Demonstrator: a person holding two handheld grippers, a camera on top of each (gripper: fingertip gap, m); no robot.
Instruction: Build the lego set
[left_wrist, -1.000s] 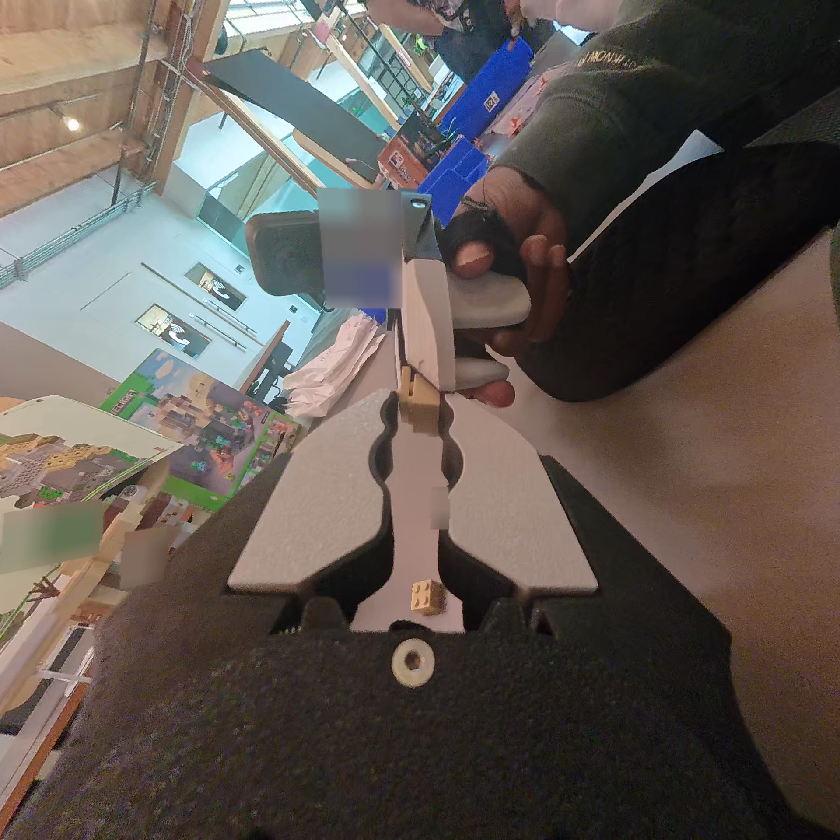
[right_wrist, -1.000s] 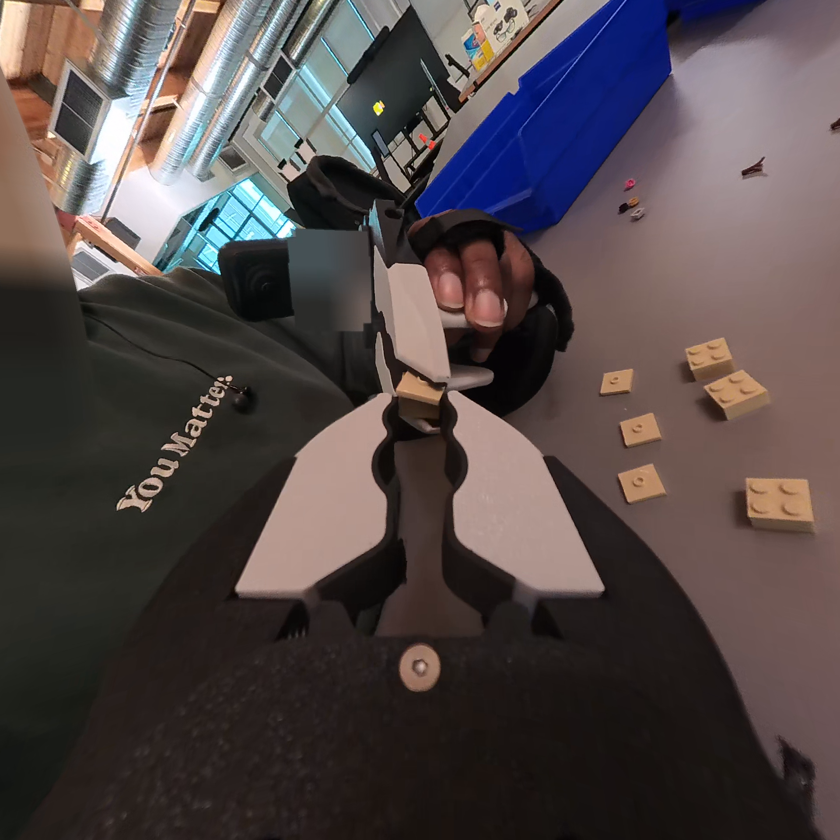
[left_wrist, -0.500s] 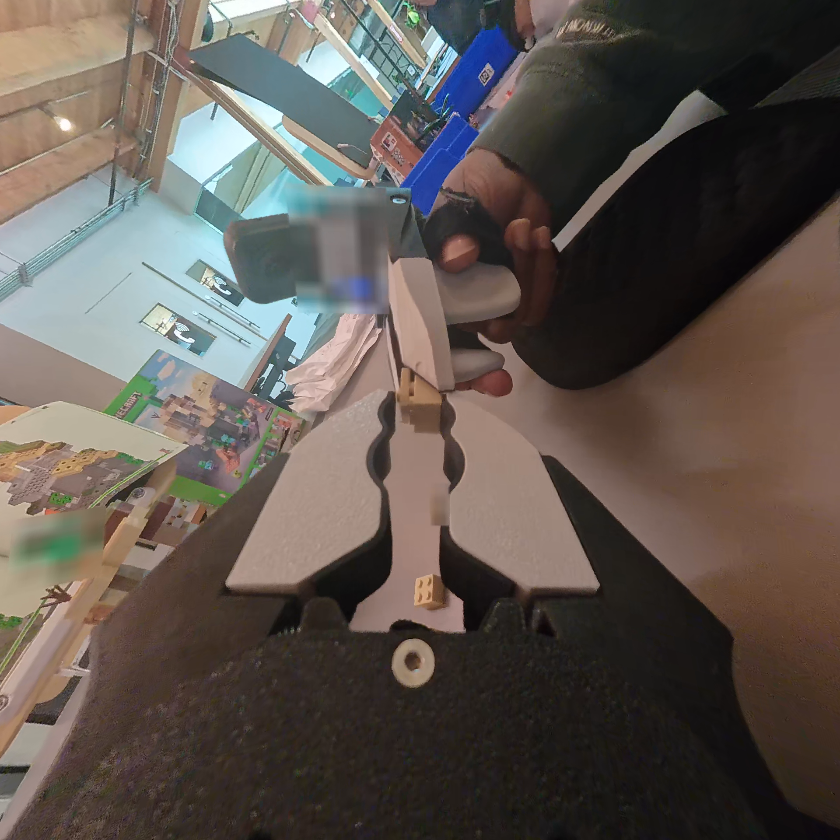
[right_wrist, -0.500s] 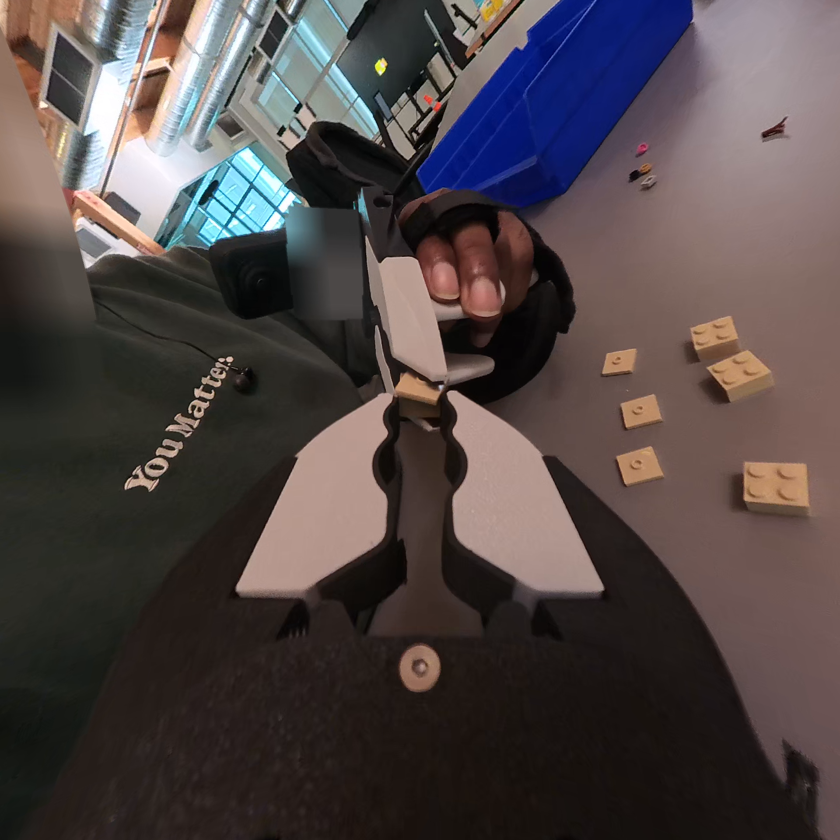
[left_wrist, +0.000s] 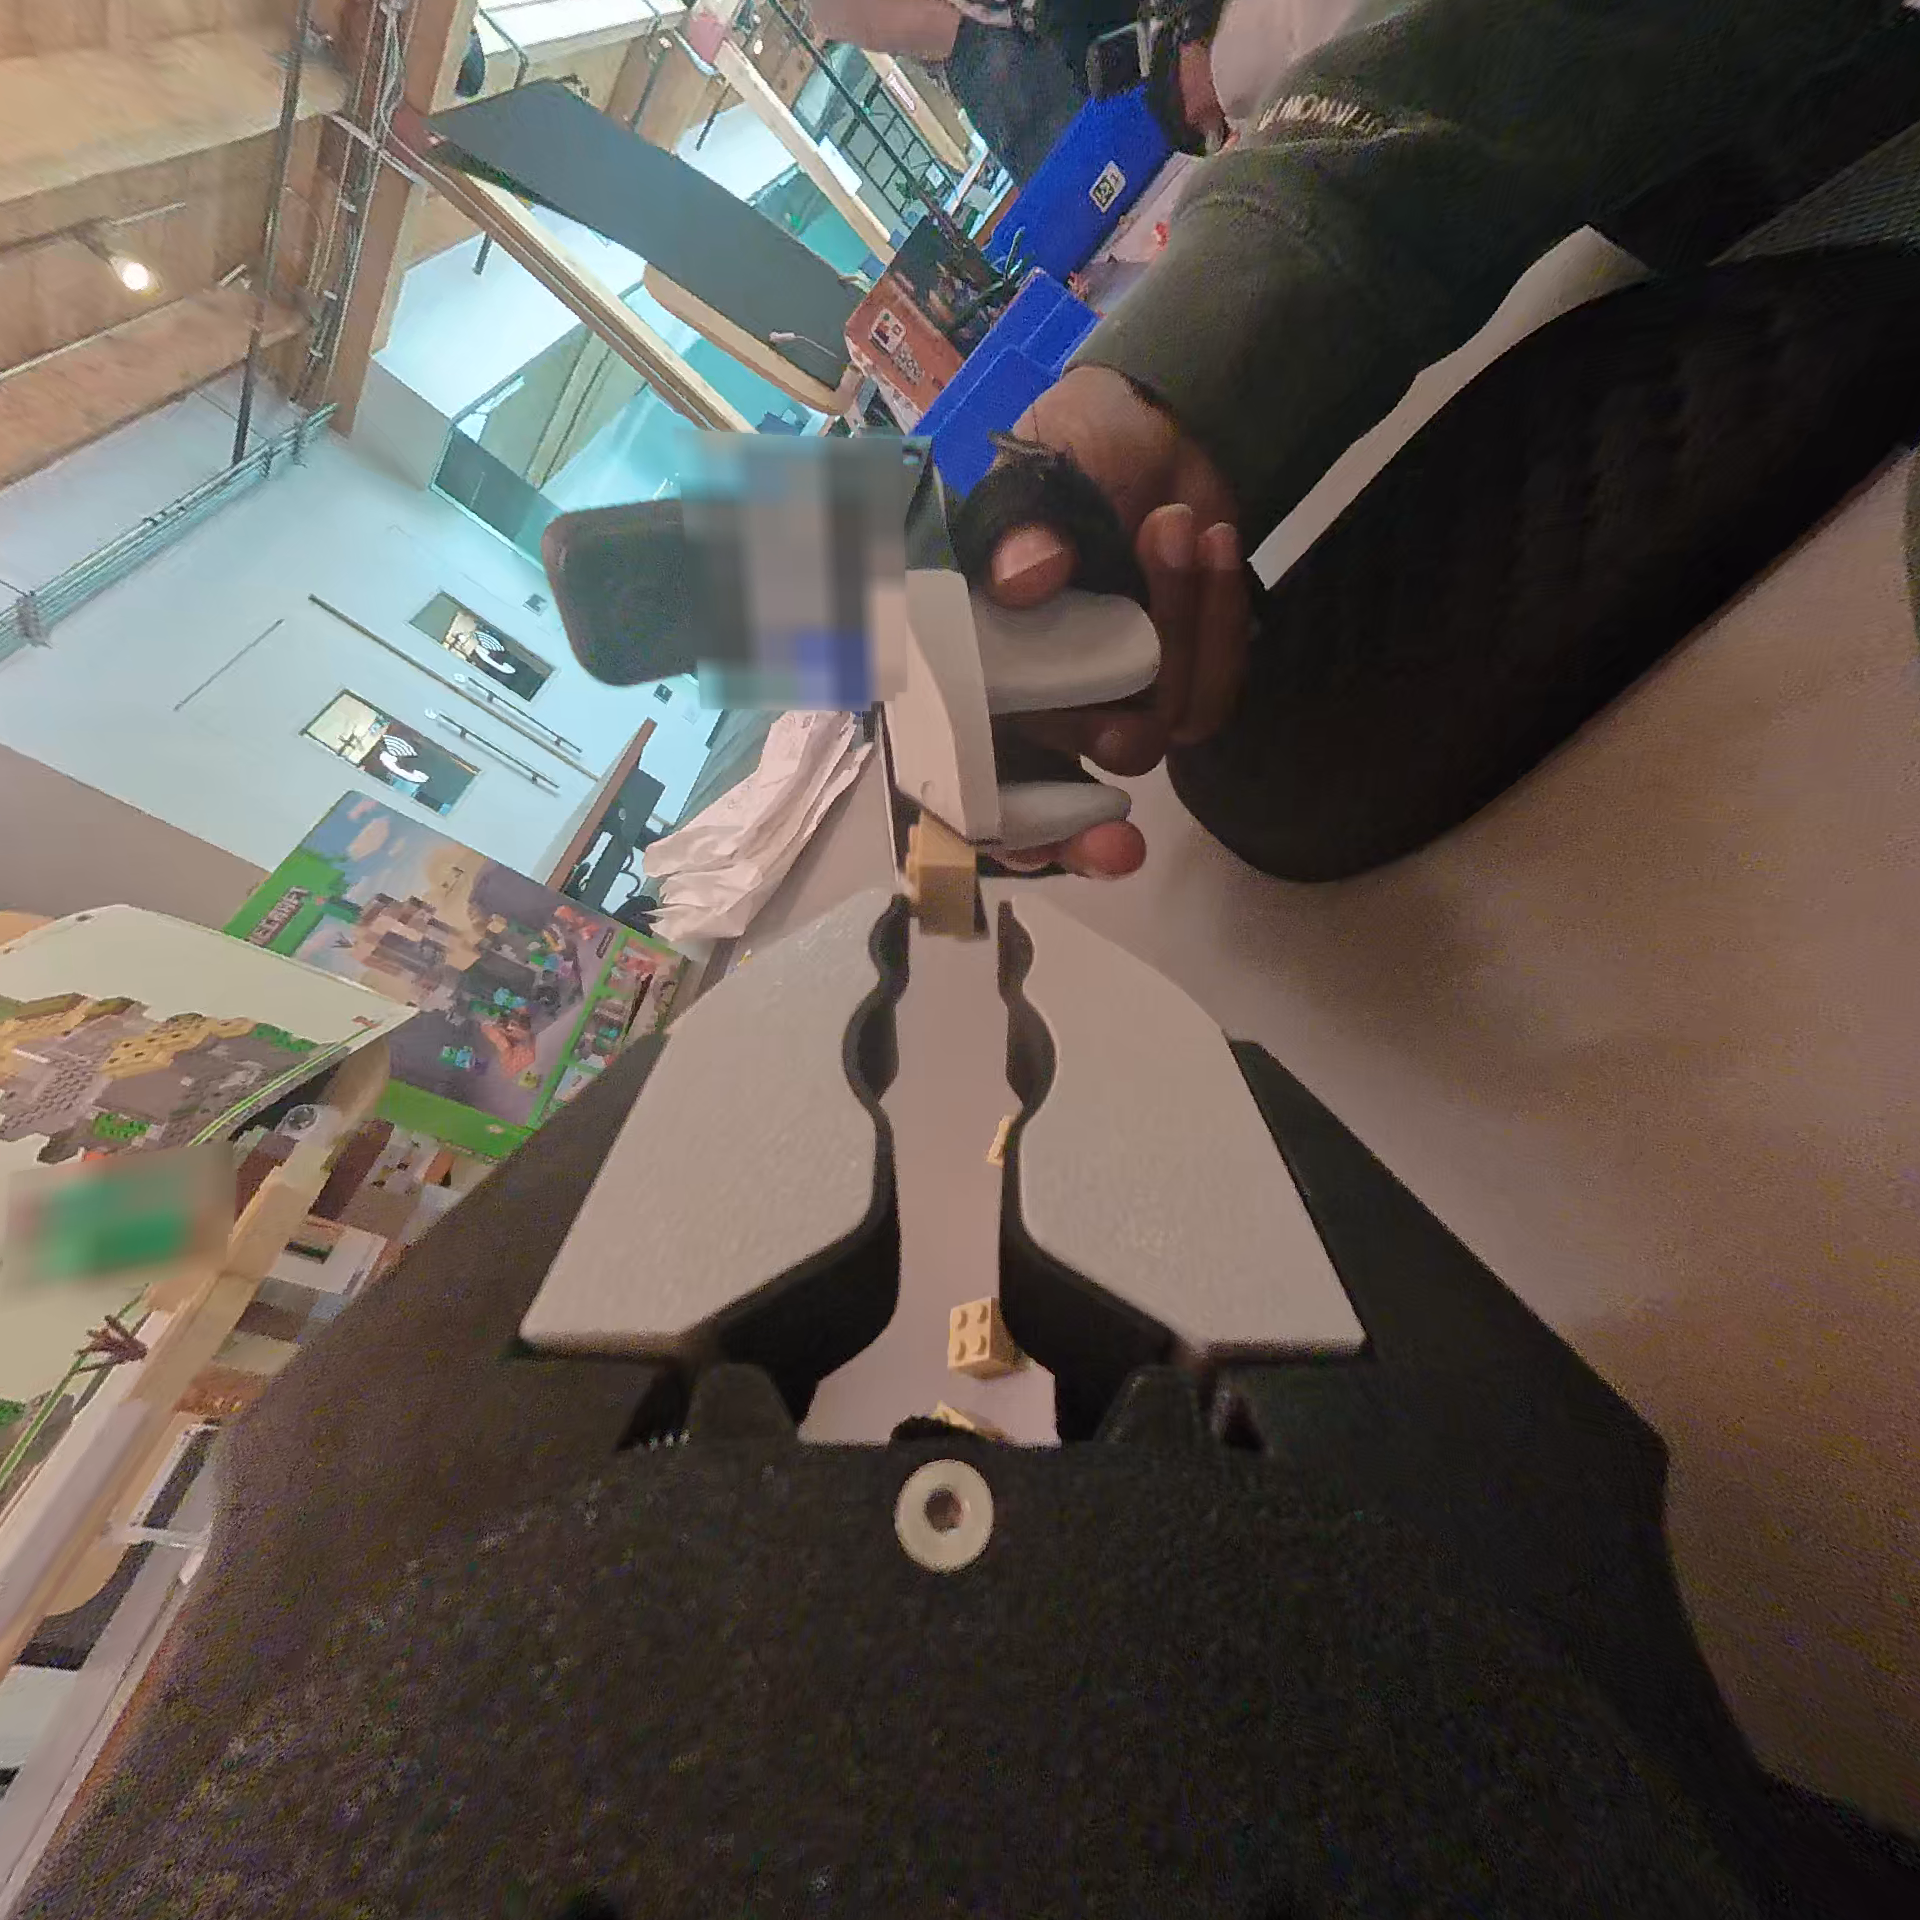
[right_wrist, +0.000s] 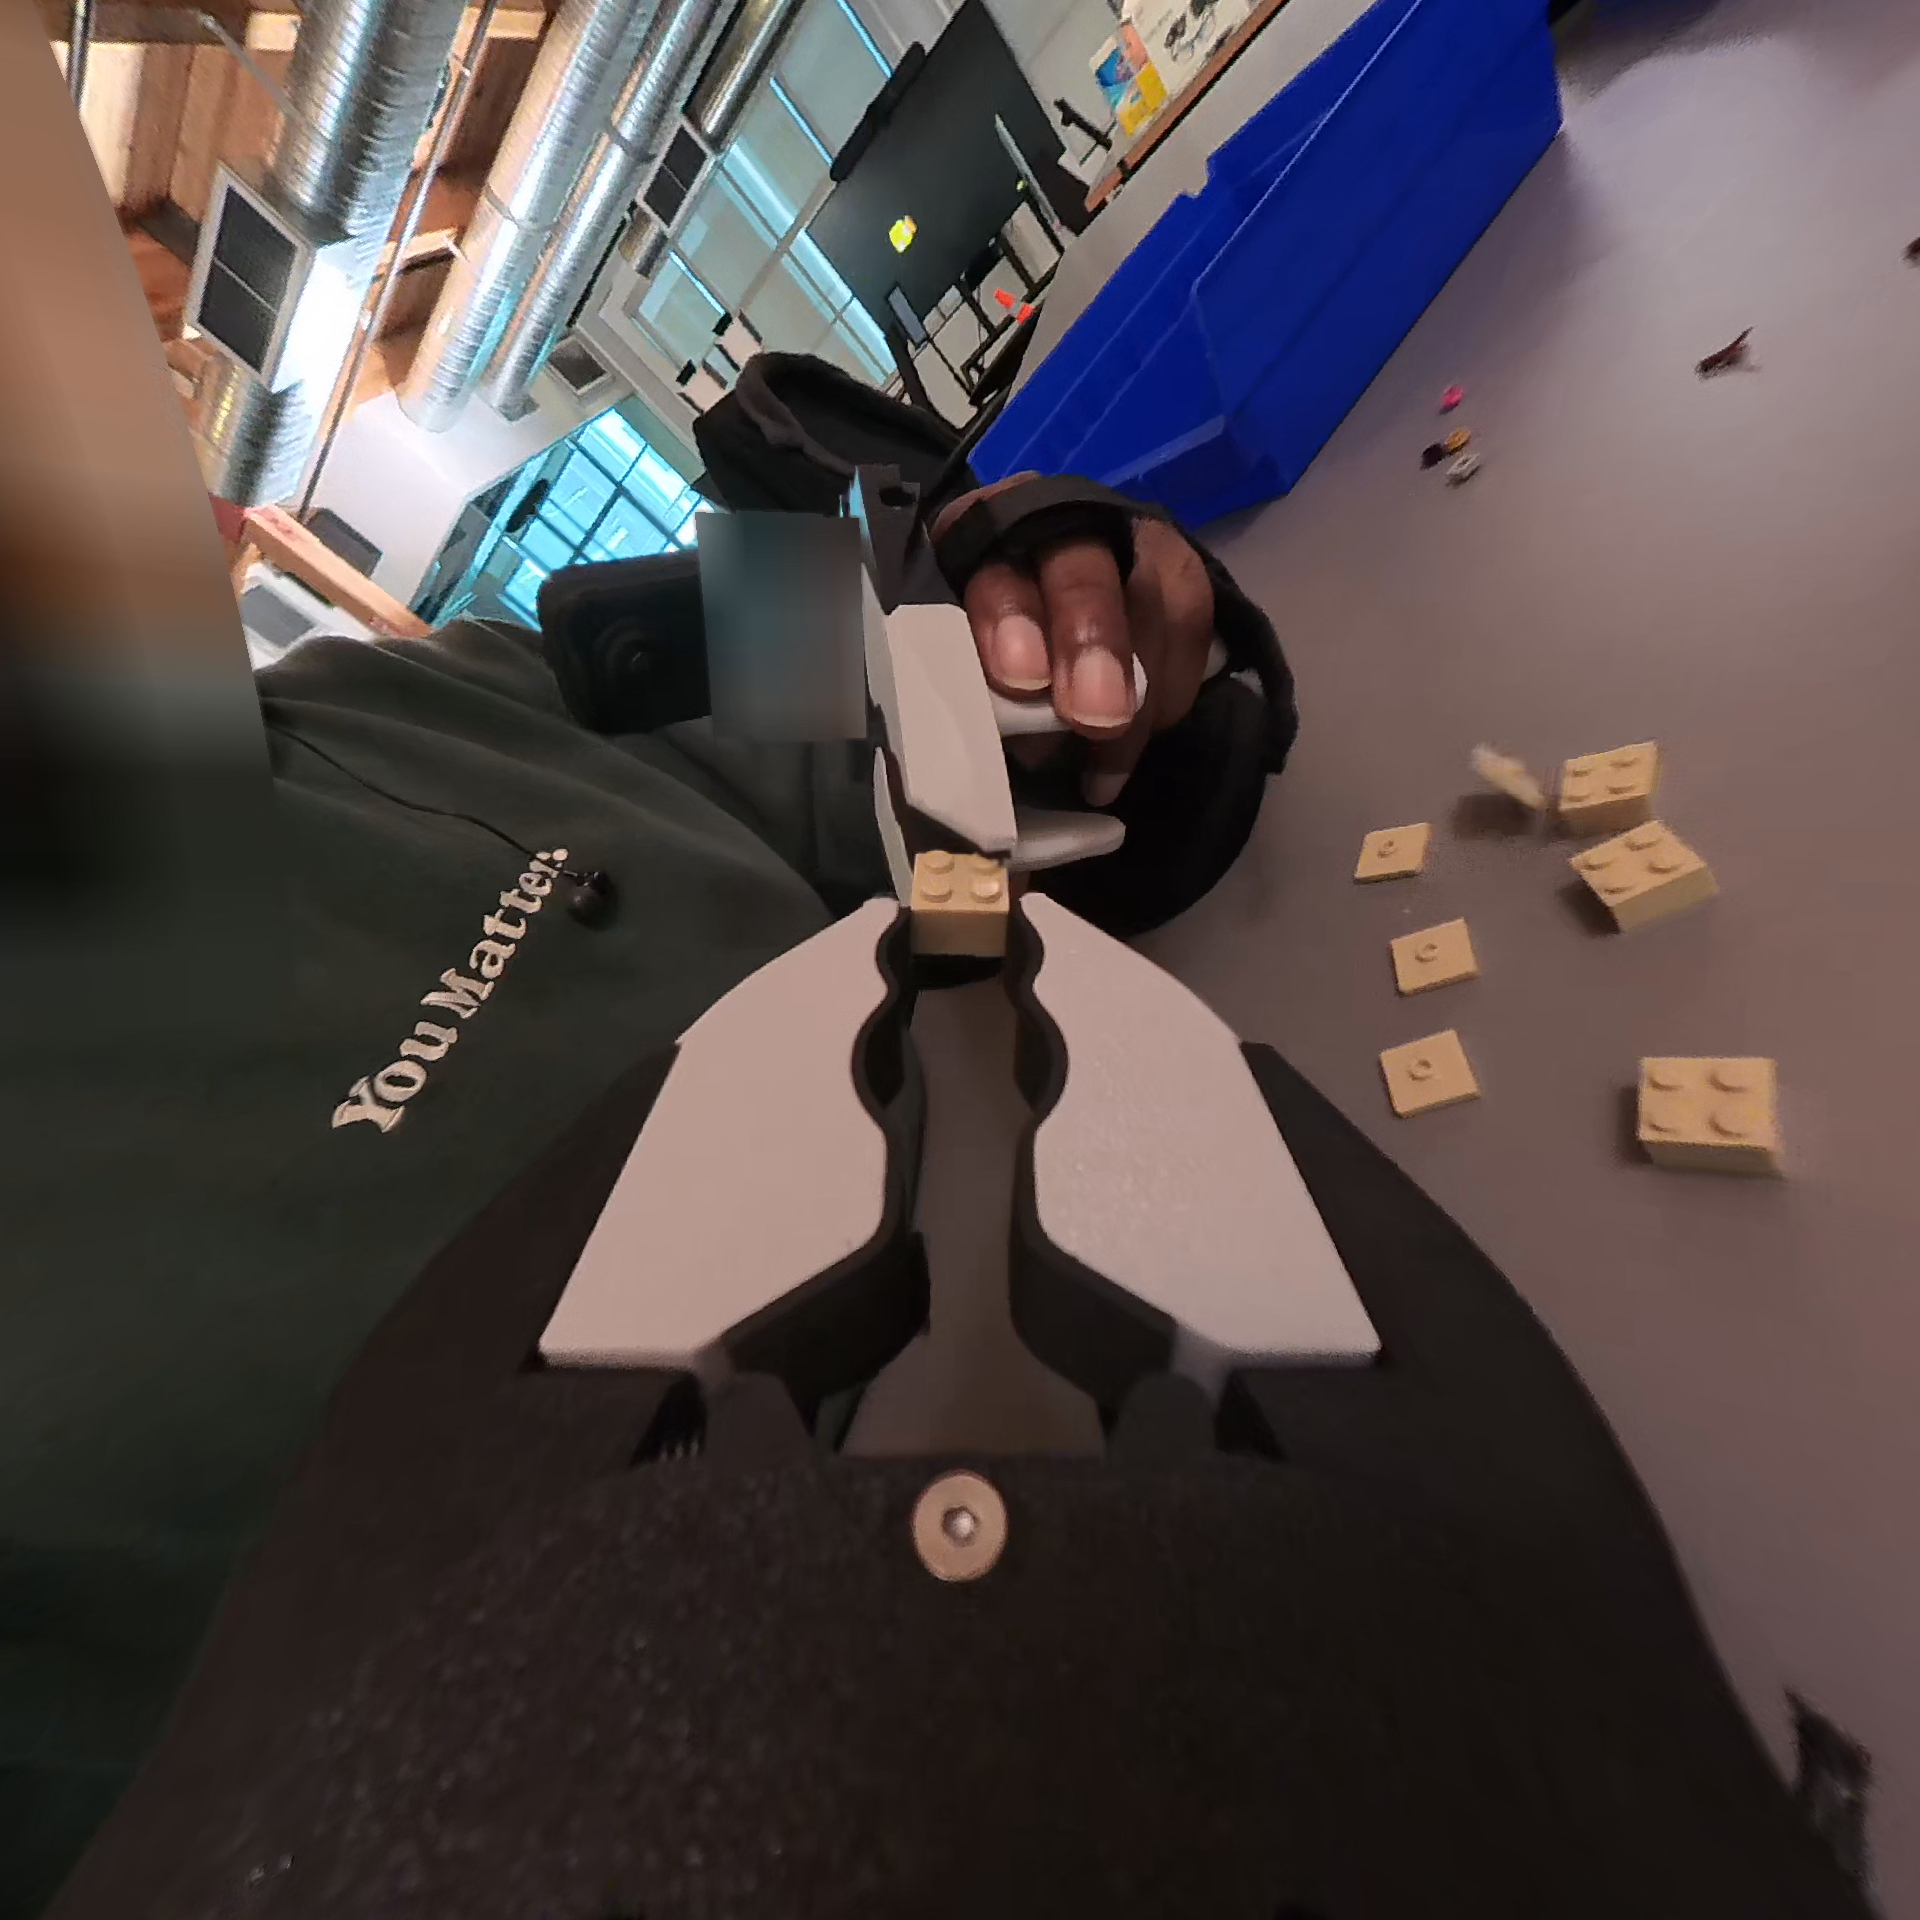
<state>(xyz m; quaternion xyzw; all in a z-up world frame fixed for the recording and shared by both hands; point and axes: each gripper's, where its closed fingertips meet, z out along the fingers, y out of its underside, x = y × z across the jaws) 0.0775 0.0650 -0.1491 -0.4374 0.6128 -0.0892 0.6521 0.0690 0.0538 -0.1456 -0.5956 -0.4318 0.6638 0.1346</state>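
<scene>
Jaws of the left gripper (left_wrist: 943, 914) stand slightly parted, and whether they clamp the tan brick (left_wrist: 943, 896) at their tips cannot be told from the left wrist view; the right gripper (left_wrist: 935, 831) reaches it from the far side, its pale fingers pressed against the brick's upper edge. In the right wrist view the right gripper's (right_wrist: 958, 920) jaws grasp that tan brick (right_wrist: 958, 902) by its smooth flanks, four round studs showing on top, while the left gripper (right_wrist: 940, 831) touches its far edge. Both tools have matte grey, wavy-edged fingers on grainy black bodies.

Left of the left gripper lie a printed instruction booklet (left_wrist: 156, 1049) and a colourful set box (left_wrist: 468, 977). Between its fingers a small studded tan brick (left_wrist: 981, 1338) rests on the smooth grey desk (left_wrist: 1558, 1143). To the right in the right wrist view lie three flat tan single-stud plates (right_wrist: 1434, 954), thicker tan four-stud bricks (right_wrist: 1709, 1112) and a glossy blue bin (right_wrist: 1299, 270).
</scene>
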